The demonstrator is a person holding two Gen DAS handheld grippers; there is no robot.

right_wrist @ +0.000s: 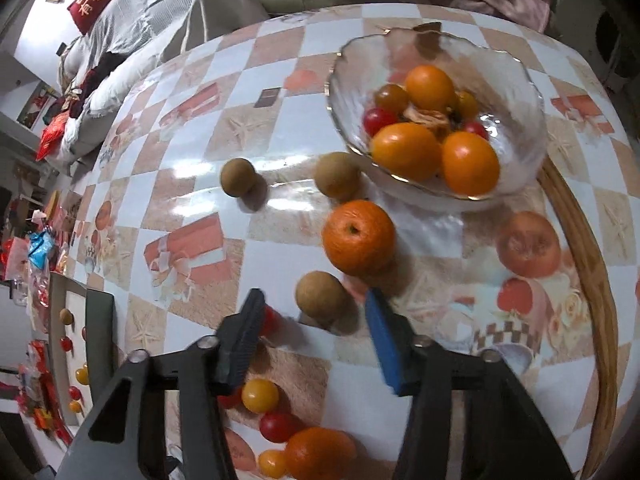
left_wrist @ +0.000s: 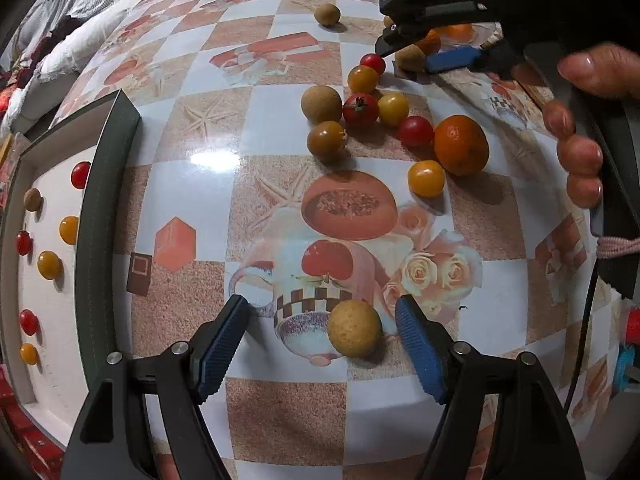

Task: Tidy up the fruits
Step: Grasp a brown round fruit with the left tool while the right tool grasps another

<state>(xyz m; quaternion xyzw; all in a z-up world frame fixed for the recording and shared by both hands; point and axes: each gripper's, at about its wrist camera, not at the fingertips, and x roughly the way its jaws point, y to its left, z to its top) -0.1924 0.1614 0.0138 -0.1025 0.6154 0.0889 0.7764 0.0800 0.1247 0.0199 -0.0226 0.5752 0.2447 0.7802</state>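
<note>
My left gripper [left_wrist: 322, 340] is open, low over the table, with a tan longan [left_wrist: 354, 328] between its fingers, nearer the right pad. Ahead lies a cluster of red and yellow cherry tomatoes [left_wrist: 360, 109], longans [left_wrist: 321, 104] and an orange [left_wrist: 461, 145]. My right gripper [right_wrist: 316, 332] is open around another longan [right_wrist: 321, 297], with an orange [right_wrist: 359, 237] just beyond it. It also shows in the left wrist view [left_wrist: 404, 50]. A glass bowl [right_wrist: 520, 92] at the right holds oranges and tomatoes.
A white tray [left_wrist: 52, 288] with a dark rim at the left holds several cherry tomatoes and a longan. Two more longans [right_wrist: 238, 177] lie on the checkered tablecloth. A wooden table rim [right_wrist: 592, 280] curves at the right. A sofa with cushions stands beyond the table.
</note>
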